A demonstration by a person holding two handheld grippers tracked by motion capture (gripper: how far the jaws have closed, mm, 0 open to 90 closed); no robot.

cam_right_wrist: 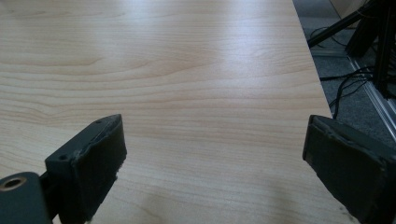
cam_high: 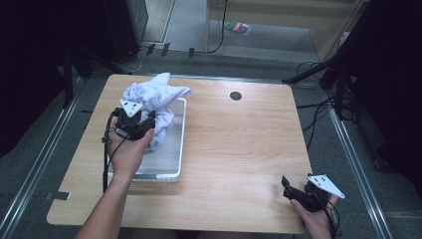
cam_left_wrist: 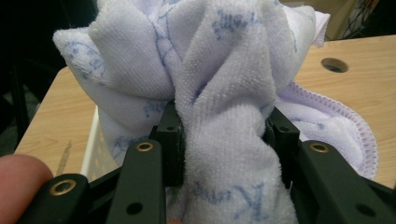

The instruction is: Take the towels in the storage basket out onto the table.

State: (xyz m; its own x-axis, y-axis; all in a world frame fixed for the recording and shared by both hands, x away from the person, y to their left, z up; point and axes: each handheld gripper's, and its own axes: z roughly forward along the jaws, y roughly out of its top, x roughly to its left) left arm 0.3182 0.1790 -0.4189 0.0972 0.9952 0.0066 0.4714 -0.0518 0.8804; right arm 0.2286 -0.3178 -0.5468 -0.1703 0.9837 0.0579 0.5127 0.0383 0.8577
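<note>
Towel (cam_left_wrist: 224, 140) hides my bin's (cam_high: 181, 144) far end | left gripper (cam_high: 144, 121) pinches towel above bin | right gripper (cam_right_wrist: 215, 154) spread, low over table (cam_right_wrist: 187, 70).

Pale terry towel (cam_left_wrist: 219, 93): soft looped cloth, fuzzy and matt, faint blue print, purple stitched hem. Pinched between matt black plastic arms of left gripper (cam_left_wrist: 224, 140), brass-coloured rivets set in, slightly shiny. Beneath towel, near counter's left edge, white basket (cam_high: 180, 144): plastic, smooth, semi-translucent walls. Counter (cam_right_wrist: 187, 70): light wood-grain laminate, smooth, low sheen, soft glare toward far edge; dark round grommet (cam_high: 236, 95) near far edge. Right gripper (cam_right_wrist: 215, 158): dark rubbery pads, matt, scuffed and ragged along edges. Grey triangular plate (cam_high: 326, 184) on top, flat, dull.
</note>
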